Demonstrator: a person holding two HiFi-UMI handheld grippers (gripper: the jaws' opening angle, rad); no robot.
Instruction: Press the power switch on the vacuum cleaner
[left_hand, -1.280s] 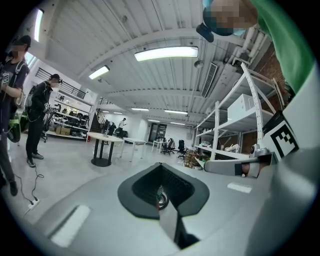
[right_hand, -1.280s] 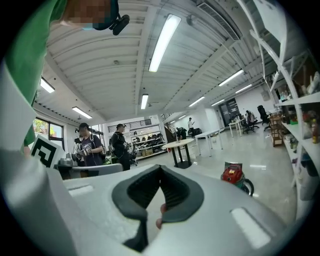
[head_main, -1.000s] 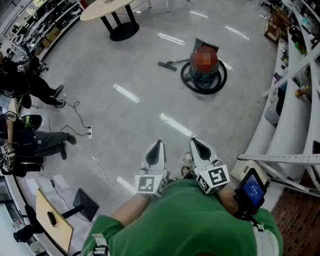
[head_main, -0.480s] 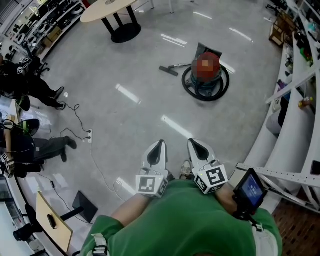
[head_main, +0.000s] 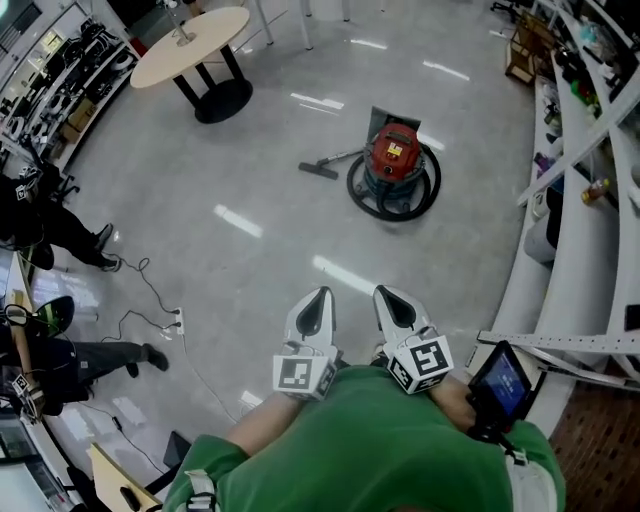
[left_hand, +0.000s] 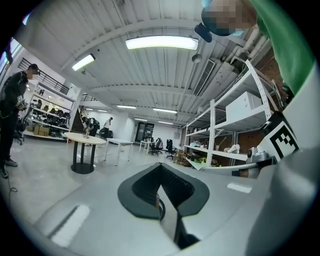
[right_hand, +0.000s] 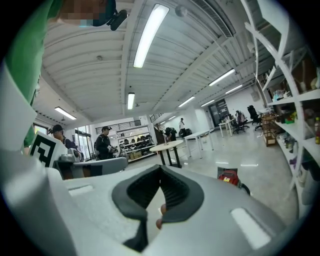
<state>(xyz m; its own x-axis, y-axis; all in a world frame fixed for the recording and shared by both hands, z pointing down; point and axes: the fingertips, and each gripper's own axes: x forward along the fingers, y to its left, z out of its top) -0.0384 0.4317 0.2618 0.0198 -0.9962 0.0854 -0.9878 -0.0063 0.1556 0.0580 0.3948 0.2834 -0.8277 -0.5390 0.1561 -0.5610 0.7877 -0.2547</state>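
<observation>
The red vacuum cleaner (head_main: 392, 160) stands on the floor well ahead of me, its black hose coiled round its base. Its wand and floor nozzle (head_main: 318, 170) lie to its left. The right gripper view also catches the vacuum cleaner (right_hand: 228, 176) small and far off at the right. No power switch can be made out at this distance. My left gripper (head_main: 317, 298) and right gripper (head_main: 389, 296) are held side by side close to my chest, both shut on nothing and far from the vacuum. The left gripper (left_hand: 160, 186) and right gripper (right_hand: 160, 182) each show dark pads meeting.
A round table (head_main: 190, 45) stands at the far left. Metal shelving (head_main: 585, 210) runs along the right side. People (head_main: 40, 225) are at the left edge, near a power strip with cable (head_main: 178, 322). A small blue screen (head_main: 503, 385) sits by my right arm.
The vacuum cleaner has shifted lower in the head view and the table has come further into view. Both grippers stay shut before my chest.
</observation>
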